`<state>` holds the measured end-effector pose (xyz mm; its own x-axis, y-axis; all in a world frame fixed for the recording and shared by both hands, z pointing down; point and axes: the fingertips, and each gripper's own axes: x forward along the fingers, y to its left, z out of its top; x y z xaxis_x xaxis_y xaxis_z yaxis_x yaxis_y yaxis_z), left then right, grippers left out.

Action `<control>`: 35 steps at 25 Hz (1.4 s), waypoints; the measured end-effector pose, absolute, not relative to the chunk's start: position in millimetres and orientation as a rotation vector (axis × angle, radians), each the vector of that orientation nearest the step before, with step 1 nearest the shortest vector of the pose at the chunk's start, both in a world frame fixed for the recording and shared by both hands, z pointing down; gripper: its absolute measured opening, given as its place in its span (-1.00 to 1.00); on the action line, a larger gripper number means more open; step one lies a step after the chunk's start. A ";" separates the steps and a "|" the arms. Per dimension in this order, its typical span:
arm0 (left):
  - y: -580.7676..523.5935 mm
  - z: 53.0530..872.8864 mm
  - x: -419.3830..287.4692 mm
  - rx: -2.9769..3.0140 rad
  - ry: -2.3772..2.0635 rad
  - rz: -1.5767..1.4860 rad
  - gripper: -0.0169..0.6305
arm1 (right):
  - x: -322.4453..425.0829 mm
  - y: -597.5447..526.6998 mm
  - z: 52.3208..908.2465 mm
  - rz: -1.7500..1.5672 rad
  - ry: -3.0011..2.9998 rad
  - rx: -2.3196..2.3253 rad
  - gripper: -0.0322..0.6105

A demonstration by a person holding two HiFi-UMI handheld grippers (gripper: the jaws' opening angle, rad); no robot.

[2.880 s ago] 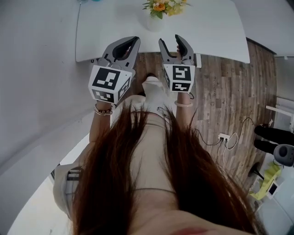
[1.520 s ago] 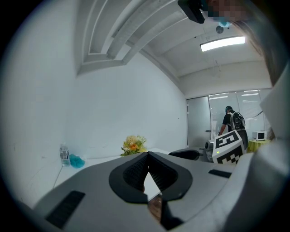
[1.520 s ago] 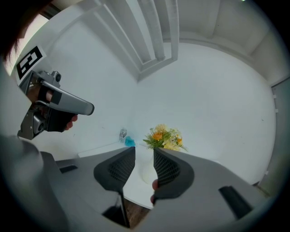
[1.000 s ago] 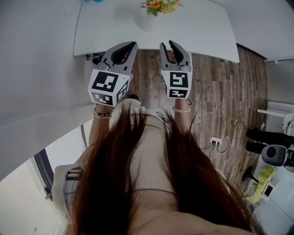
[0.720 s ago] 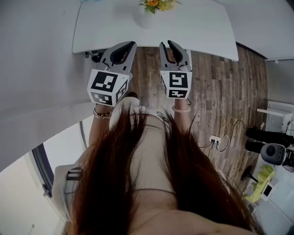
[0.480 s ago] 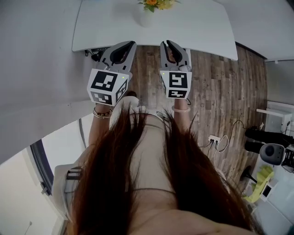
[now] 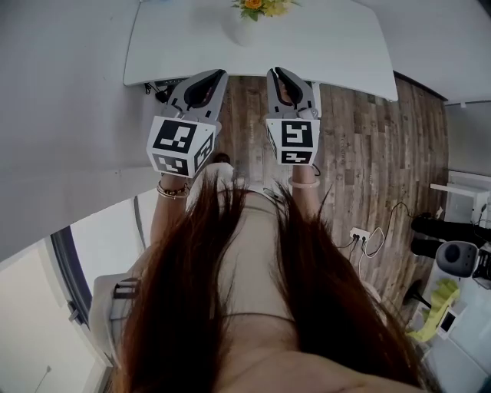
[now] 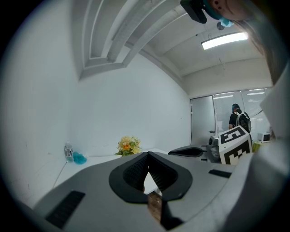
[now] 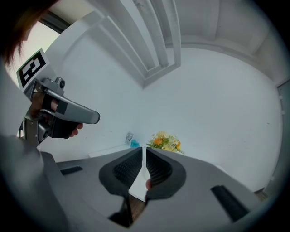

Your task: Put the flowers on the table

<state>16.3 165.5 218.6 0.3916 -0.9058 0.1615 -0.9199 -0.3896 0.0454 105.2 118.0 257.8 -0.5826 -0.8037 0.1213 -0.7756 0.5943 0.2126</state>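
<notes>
Left tool (image 8: 147,156): jaws pressed together, nothing in them.
Right tool (image 9: 144,152): jaws closing, all but pressed together, nothing between them.
Flowers (image 7: 265,8): ahead of both tools and well apart from them, upright in a white vase (image 7: 244,29).
Bench (image 7: 337,46): carries the vase towards its far side.
Step in hand: probably the approach. Spread a tool before arriving, pinch the vase low, keep it upright.

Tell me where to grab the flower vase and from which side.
Grip the white vase around its body, below the flowers. Come in level from the near table edge: it stands upright, and the blooms spread over its mouth, likely blocking a top grasp.
</notes>
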 end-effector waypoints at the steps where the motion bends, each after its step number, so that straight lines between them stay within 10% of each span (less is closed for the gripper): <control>1: 166.5 218.1 17.1 2.514 -1.658 0.168 -0.94 | 105.4 119.2 257.2 -0.204 -2.618 1.311 -0.76; 35: 153.5 204.2 40.3 2.537 -1.681 0.233 -0.94 | 131.5 111.3 232.3 -0.227 -2.679 1.314 -0.78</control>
